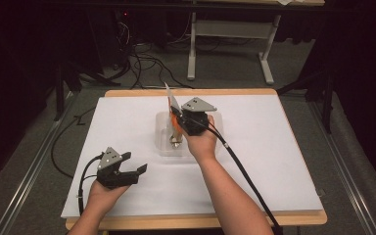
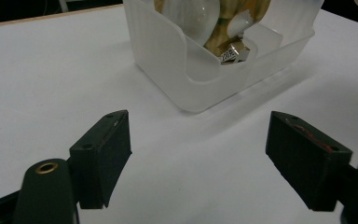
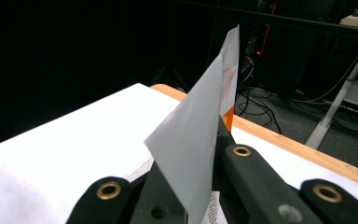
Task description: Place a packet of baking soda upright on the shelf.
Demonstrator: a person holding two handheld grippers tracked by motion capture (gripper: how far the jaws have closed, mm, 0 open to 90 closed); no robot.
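Nearest the person, the left gripper (image 1: 139, 171) is resting on the white table sheet (image 1: 274, 147) with its jaws spread wide and nothing between them, facing the translucent plastic tub (image 2: 177, 70) a little way ahead. Farther out, the right gripper (image 1: 178, 120) is hovering over that tub at the middle of the table, its jaws pinching the stiff grey-and-orange packet (image 3: 200, 135), whose top corner is sticking up past them. The packet's lower end is sitting inside the tub, beside a light bulb (image 2: 191, 18).
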